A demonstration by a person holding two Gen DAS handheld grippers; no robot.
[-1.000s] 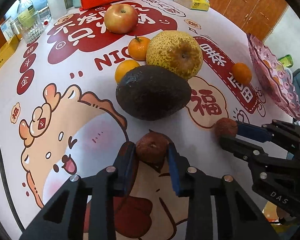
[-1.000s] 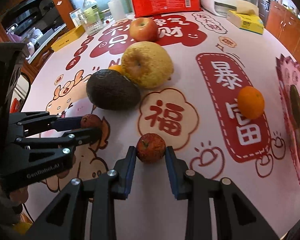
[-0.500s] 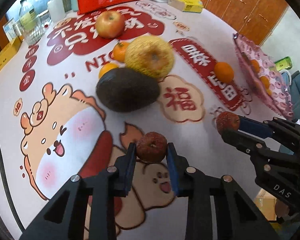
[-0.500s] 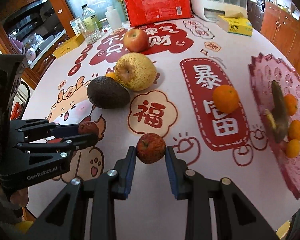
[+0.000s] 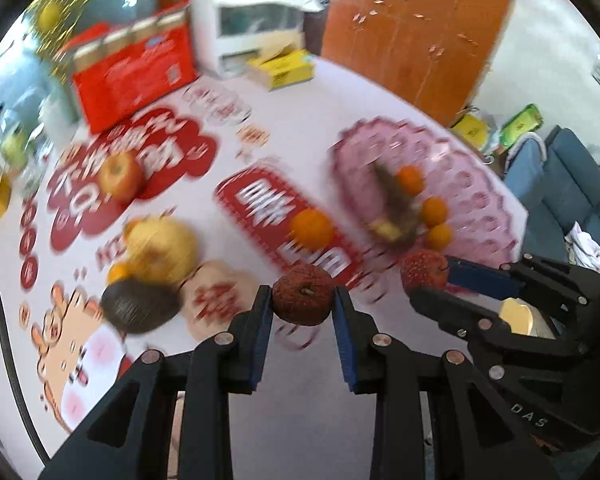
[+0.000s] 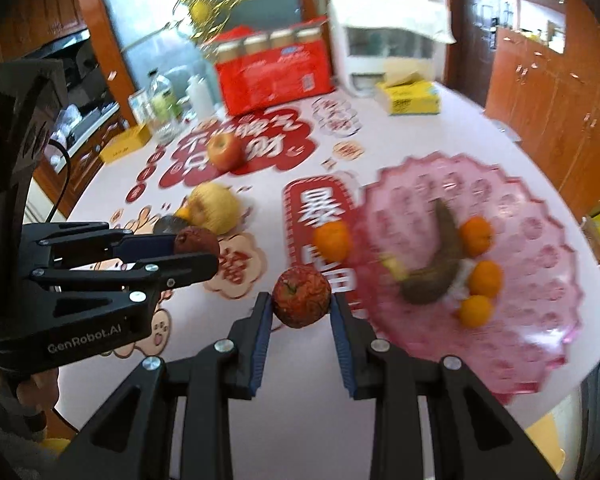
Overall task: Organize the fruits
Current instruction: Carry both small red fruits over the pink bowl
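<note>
Mid-carry: both small fruits are off the table, and next comes lowering onto the pink plate [image 6: 540, 344] ahead-right. Left gripper [image 5: 302, 300] pinches a dark wrinkled fruit [image 5: 302, 294] between nearly closed pads; right gripper [image 6: 300, 303] clamps a reddish fruit [image 6: 301, 296] the same way.

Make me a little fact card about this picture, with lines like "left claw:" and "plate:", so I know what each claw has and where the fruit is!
left claw: left gripper shut on a dark brownish-red fruit
right claw: right gripper shut on a brighter red fruit
plate: pink plate holds three small oranges and a brown curved fruit
on the tablecloth: apple, yellow pear, avocado, one orange beside the plate
picture: blurry
</note>
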